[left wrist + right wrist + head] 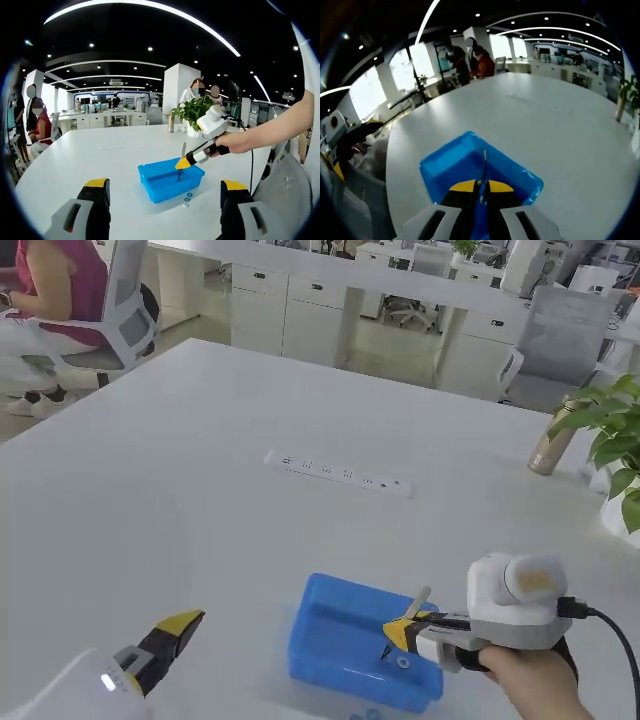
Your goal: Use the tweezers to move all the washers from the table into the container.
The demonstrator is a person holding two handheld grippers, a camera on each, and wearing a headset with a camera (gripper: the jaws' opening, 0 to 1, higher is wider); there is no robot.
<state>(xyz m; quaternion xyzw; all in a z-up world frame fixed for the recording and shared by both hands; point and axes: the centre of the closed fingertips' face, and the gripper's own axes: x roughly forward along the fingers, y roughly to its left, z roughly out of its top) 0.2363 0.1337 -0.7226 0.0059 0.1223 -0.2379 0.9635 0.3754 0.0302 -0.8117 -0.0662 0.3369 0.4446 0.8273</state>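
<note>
Your right claw (405,630), clenched on the tweezers (420,602), holds their tips inside the bin (330,640), probably for a drop; your left claw (165,184) waits released, clear.

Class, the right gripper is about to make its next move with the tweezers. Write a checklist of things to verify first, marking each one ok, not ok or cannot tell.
1. Right gripper shut on the tweezers: ok.
2. Tweezer tips over the blue container: ok.
3. Tips free of any washer: cannot tell, too small to see.
4. All washers off the table: not ok, two washers lie beside the container.
5. Left gripper open and apart from the container: ok.
</note>
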